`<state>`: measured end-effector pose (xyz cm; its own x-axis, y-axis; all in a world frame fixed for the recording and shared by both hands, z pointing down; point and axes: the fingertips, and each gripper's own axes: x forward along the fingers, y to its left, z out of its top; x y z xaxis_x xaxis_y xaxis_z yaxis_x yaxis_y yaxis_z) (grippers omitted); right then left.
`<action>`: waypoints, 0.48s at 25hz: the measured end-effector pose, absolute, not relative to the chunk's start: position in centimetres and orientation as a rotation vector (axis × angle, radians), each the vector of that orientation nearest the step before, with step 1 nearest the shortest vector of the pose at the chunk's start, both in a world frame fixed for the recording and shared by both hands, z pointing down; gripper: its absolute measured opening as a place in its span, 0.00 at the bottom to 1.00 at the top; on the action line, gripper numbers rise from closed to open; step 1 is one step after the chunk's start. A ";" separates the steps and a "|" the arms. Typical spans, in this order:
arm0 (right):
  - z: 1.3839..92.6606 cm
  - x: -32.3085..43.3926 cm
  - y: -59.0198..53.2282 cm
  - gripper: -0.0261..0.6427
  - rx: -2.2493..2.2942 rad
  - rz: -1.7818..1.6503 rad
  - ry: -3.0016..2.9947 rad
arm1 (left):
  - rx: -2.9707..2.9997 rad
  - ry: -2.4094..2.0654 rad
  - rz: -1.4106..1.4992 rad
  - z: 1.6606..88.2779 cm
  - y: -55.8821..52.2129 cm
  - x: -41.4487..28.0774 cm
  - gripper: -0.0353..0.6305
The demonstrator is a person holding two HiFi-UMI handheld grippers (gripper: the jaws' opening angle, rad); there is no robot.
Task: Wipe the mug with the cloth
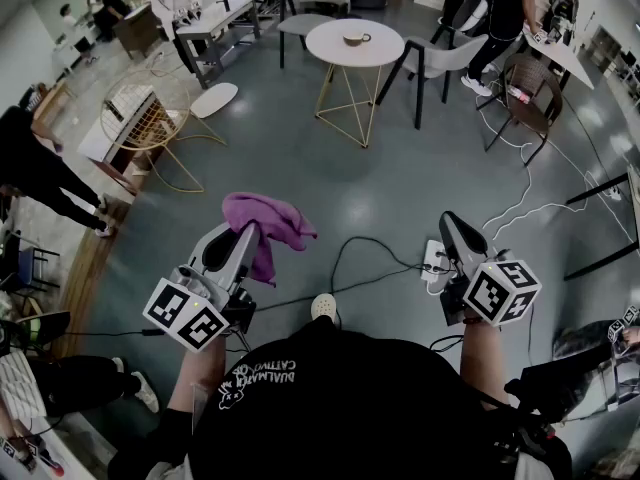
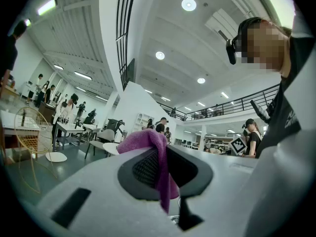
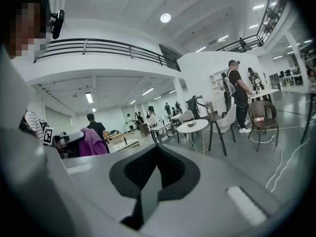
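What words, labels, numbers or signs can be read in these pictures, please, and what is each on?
"DUALMATCH": white print on the person's black shirt, upside down in the head view.
"CATTIVO": the line next to it on the same shirt; the small marks beside it are unreadable.
No letters: left marker cube and right marker cube bear only black-and-white square patterns.
Nothing else is legible.

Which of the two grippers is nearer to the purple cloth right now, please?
Left. The left gripper is shut on the purple cloth, which hangs from its jaws; the right gripper, shut and empty, is apart from it, off to its right.
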<state>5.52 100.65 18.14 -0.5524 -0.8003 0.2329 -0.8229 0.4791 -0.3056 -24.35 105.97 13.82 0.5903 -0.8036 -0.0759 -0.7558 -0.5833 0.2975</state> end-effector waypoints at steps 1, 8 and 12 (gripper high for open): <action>18.1 5.6 100.7 0.05 1.454 0.596 -2.649 | 2.586 -1.293 -0.300 13.7 106.0 -24.3 0.11; 18.0 5.8 101.4 0.05 1.447 0.601 -2.643 | 2.586 -1.295 -0.290 13.2 106.6 -24.1 0.11; 18.6 5.7 102.1 0.05 1.432 0.616 -2.632 | 2.579 -1.297 -0.265 13.5 107.4 -24.1 0.11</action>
<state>5.69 102.09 18.62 -0.5592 -0.7874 0.2593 -0.8207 0.4816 -0.3074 -24.10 107.42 13.49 0.5889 -0.8065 -0.0525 -0.7626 -0.5760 0.2944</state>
